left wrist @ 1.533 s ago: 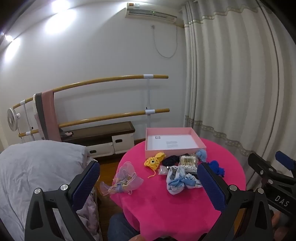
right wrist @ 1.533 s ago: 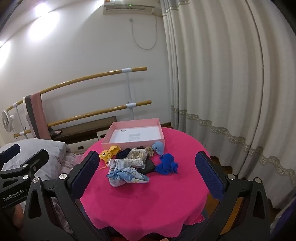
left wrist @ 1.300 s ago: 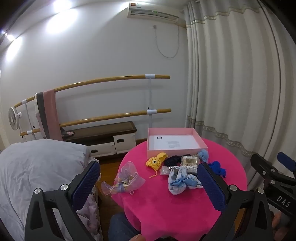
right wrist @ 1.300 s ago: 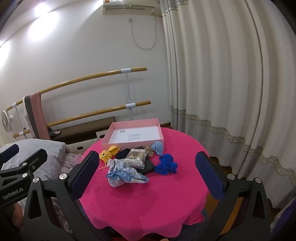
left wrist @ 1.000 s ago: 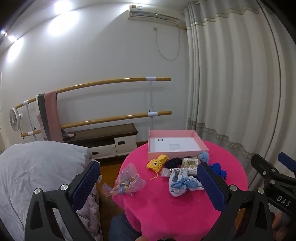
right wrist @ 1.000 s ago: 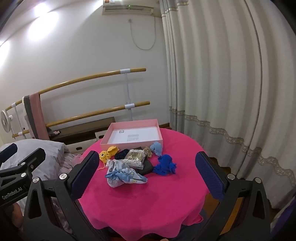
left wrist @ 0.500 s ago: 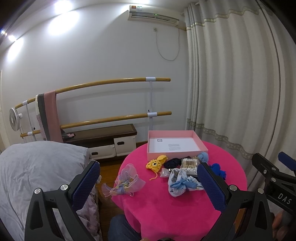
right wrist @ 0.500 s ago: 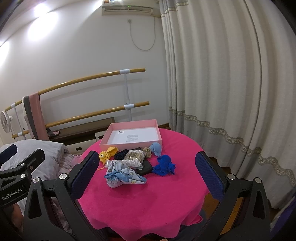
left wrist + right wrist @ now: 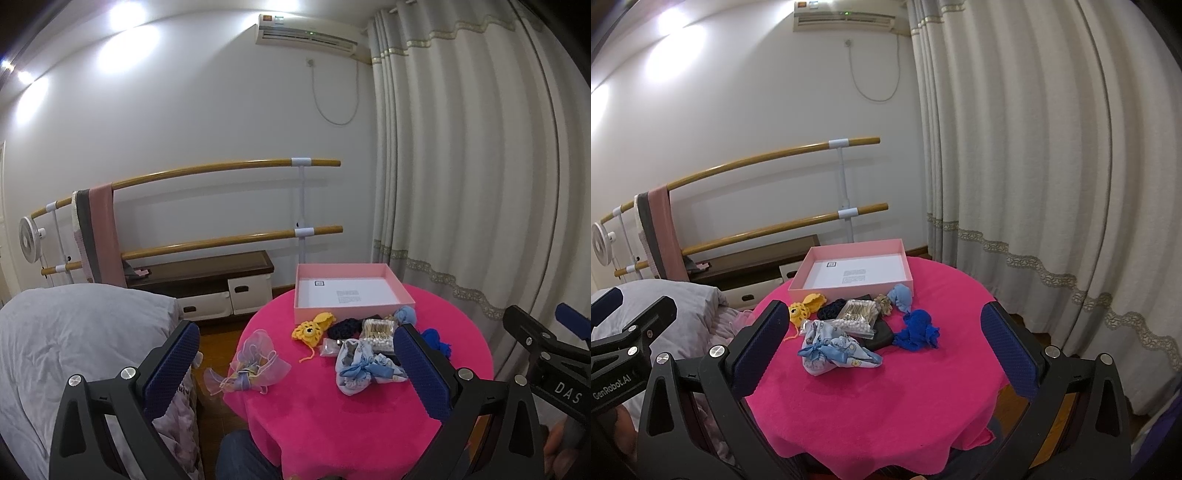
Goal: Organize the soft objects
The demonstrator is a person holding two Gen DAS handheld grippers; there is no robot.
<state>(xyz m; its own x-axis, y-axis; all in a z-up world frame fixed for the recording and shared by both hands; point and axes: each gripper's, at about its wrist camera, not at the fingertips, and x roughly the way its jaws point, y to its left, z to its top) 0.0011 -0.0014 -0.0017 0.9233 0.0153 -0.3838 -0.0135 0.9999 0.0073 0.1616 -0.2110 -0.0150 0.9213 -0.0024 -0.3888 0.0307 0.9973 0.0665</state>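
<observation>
A round table with a pink cloth (image 9: 332, 413) (image 9: 886, 391) holds an open, empty pink box (image 9: 347, 291) (image 9: 857, 275) at its far side. In front of the box lie soft items: a yellow knitted toy (image 9: 308, 330) (image 9: 803, 308), a light blue printed pouch (image 9: 364, 371) (image 9: 834, 349), a bright blue cloth (image 9: 918, 330), a pale blue bundle (image 9: 901, 297), a cotton swab pack (image 9: 857, 314) and a sheer pink-purple pouch (image 9: 251, 363) at the left edge. My left gripper (image 9: 295, 365) and right gripper (image 9: 882, 339) are open and empty, held above the table's near side.
A bed with grey bedding (image 9: 74, 339) stands left of the table. Wooden ballet bars (image 9: 221, 170) and a low dark bench (image 9: 199, 269) line the back wall. Curtains (image 9: 1052, 184) hang on the right. A small fan (image 9: 27, 240) stands far left.
Both views have shifted slightly, as if the grippers drew back and rose a little. The items on the table have not moved. Both grippers stay open.
</observation>
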